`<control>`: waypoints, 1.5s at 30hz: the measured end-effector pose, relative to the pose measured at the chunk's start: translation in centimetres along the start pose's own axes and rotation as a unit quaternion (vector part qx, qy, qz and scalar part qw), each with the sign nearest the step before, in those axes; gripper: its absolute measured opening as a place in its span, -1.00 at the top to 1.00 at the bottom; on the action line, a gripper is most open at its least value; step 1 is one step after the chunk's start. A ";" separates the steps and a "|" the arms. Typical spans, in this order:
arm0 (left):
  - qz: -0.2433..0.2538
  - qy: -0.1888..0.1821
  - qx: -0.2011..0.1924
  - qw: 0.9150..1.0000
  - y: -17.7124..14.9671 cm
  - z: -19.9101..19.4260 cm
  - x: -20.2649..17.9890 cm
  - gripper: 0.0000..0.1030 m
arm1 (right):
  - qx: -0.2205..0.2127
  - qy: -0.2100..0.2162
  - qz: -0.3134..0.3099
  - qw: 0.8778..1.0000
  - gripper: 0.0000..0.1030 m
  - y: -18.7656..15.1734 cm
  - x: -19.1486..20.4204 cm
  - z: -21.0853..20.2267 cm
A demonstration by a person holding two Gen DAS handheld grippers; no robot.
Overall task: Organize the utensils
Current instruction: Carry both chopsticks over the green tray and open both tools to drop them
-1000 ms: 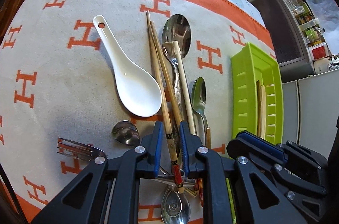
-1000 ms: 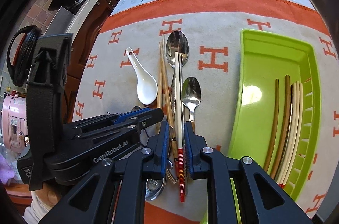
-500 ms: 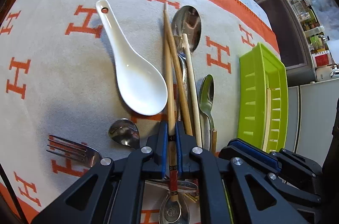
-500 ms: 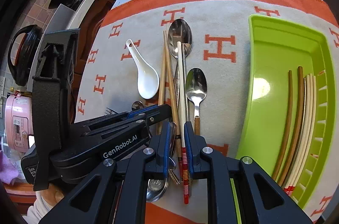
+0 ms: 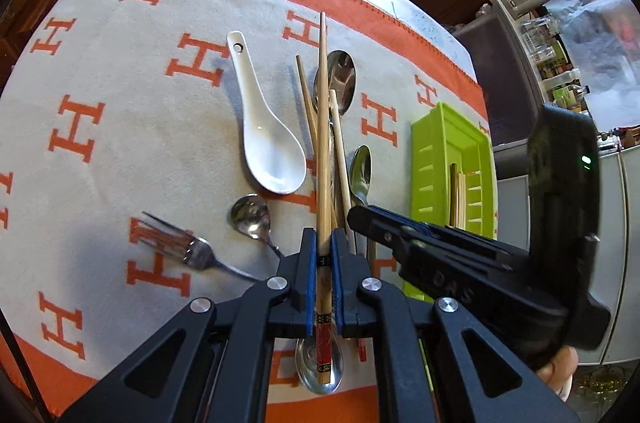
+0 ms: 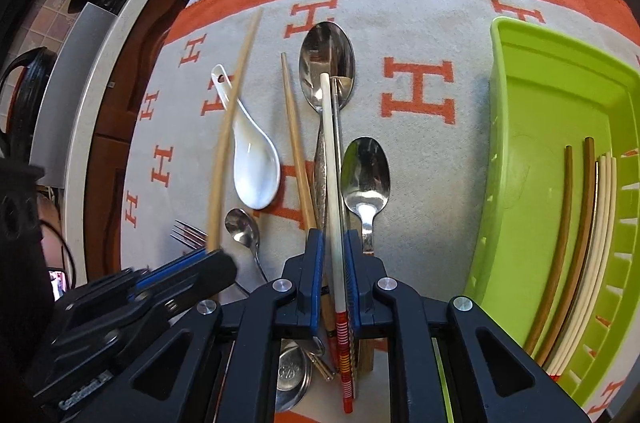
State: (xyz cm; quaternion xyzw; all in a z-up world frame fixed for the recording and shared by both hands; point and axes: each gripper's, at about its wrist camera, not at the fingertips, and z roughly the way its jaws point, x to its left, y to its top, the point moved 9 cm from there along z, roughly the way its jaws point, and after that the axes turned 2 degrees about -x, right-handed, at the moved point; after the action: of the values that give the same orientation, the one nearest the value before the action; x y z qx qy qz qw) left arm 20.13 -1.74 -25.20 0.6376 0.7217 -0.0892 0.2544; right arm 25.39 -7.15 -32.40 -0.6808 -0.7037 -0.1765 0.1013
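Note:
My left gripper (image 5: pixel 323 255) is shut on a wooden chopstick (image 5: pixel 322 127) with a red and black end, raised off the pile. In the right wrist view that chopstick (image 6: pixel 228 127) slants, blurred, over the white ceramic spoon (image 6: pixel 252 163). My right gripper (image 6: pixel 334 263) points down over a cream chopstick (image 6: pixel 331 163) with a red-striped end. Its jaws are closing with that chopstick between them, and a gap still shows on the left side. The cream chopstick lies across a large metal spoon (image 6: pixel 326 59). Another wooden chopstick (image 6: pixel 296 143) lies beside it.
A green tray (image 6: pixel 532 143) on the right holds several chopsticks (image 6: pixel 580 243). On the orange-lettered cloth (image 5: pixel 120 103) lie a fork (image 5: pixel 176 243), a small spoon (image 5: pixel 250 215), a medium spoon (image 6: pixel 366 175) and another spoon (image 5: pixel 320 363) under the grippers. Kitchen counters surround the table.
My left gripper has closed on the wooden chopstick and lifted it away from the pile. My right gripper has sunk lower around the cream chopstick and its jaws have narrowed.

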 end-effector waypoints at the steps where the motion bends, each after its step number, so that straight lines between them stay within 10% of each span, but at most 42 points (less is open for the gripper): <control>1: -0.003 -0.004 0.000 1.000 -0.1 -0.3 0.2 0.91 | 0.002 -0.002 0.000 1.000 0.79 0.0 0.0 0.2; 37: -0.018 -0.034 -0.004 0.999 -1.4 -1.9 1.6 0.90 | 0.012 -0.111 -0.093 0.989 0.90 0.1 2.9 2.8; 45: -0.004 -0.035 -0.013 0.999 -1.4 -2.9 0.4 0.90 | -0.028 -0.062 -0.062 0.996 0.90 -0.3 2.3 -1.8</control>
State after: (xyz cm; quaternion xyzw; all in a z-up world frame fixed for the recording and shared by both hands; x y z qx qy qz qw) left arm 18.01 -0.32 -23.16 0.6279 0.7157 -0.1028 0.2879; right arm 24.76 -5.72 -29.87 -0.6482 -0.7441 -0.1594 0.0275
